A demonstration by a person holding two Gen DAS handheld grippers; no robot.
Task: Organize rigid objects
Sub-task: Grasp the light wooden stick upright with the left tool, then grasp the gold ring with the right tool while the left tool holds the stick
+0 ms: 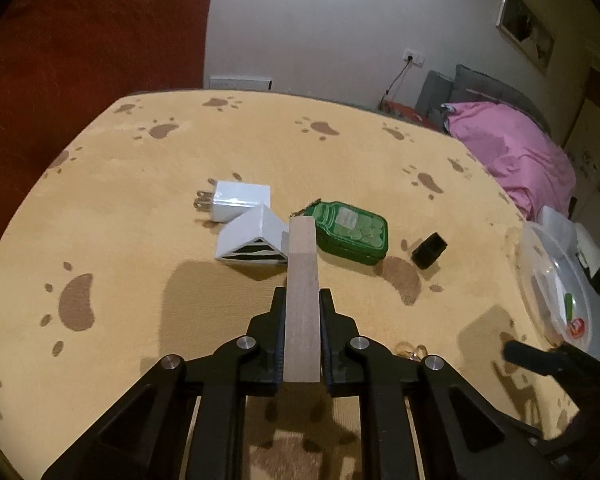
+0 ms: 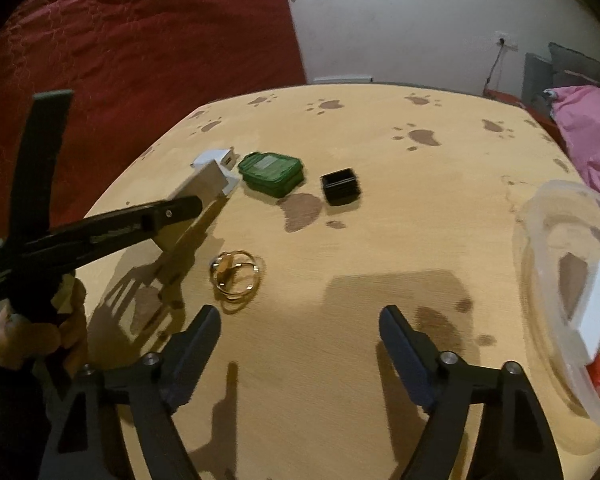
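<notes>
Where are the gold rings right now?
The gold rings lie on the table, just ahead of the right gripper's left finger, nearer than the green tin.

1. Your left wrist camera sits just behind its jaws, tilted down over the bench (image 1: pixel 140 208), facing the far edge and the wall.
2. Your right wrist camera looks down from the near edge, closer to the right-hand edge, facing the same way.
3. Both views share the green tin (image 1: pixel 350 234) (image 2: pixel 271 172), the black box (image 1: pixel 429 250) (image 2: pixel 341 185) and the clear container (image 1: pixel 540 272) (image 2: pixel 548 248).
</notes>
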